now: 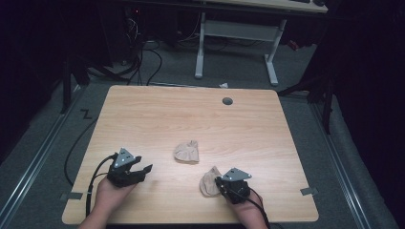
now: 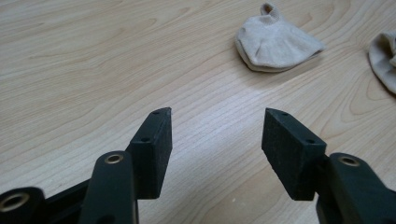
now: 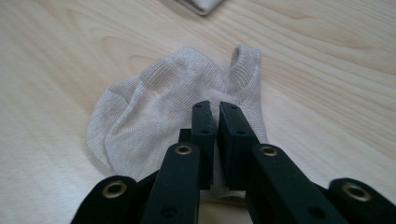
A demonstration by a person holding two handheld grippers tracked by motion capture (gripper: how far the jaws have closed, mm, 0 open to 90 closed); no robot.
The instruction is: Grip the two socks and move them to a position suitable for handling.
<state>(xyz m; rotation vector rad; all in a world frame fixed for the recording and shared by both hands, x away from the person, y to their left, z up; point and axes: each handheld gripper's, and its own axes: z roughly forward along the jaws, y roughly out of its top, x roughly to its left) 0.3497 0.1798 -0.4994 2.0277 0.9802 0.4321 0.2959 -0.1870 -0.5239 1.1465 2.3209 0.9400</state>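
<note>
Two beige socks lie on the wooden table. One sock sits bunched near the table's middle. The other sock lies nearer the front right, and its edge shows at the side of the left gripper view. My right gripper is shut on that front sock's near edge, with cloth pinched between the jaws. My left gripper hovers open over bare wood at the front left, nothing between its fingers, some way short of the middle sock.
A round cable hole sits near the table's far edge. Beyond the table stands a white desk frame, with cables on the floor at the far left. A corner of the middle sock shows at the top of the right gripper view.
</note>
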